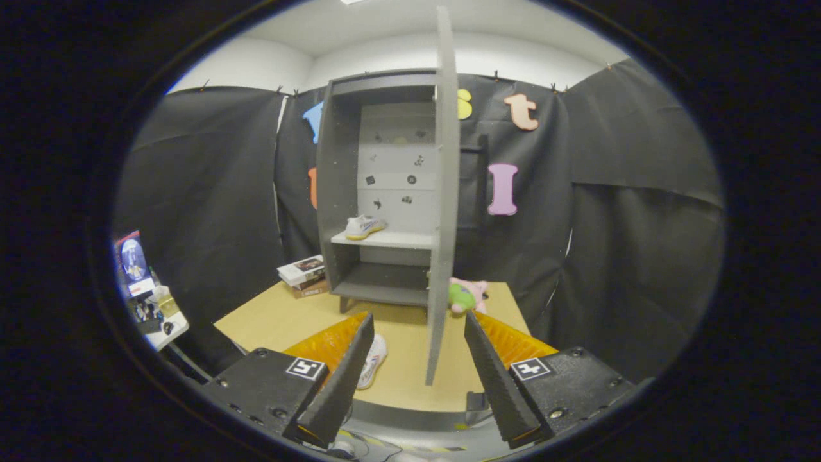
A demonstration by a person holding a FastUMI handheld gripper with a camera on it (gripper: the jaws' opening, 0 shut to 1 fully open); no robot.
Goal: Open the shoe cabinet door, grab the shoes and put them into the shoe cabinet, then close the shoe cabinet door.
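Note:
The grey shoe cabinet (337, 192) stands on the wooden table, and its door (444, 212) is swung wide open, edge-on toward me. One white shoe (363, 226) sits on the cabinet's middle shelf. A second white shoe (374, 359) lies on the table just beyond my left finger. My gripper (418, 321) is open, with nothing between its fingers. The door's lower edge hangs between and just ahead of the fingertips, not touching them.
A stack of books (303, 274) lies on the table left of the cabinet. A pink and green plush toy (467, 296) sits right of the door's foot. A small side table with clutter (151, 301) stands far left. The wooden table's front edge (410, 403) is near.

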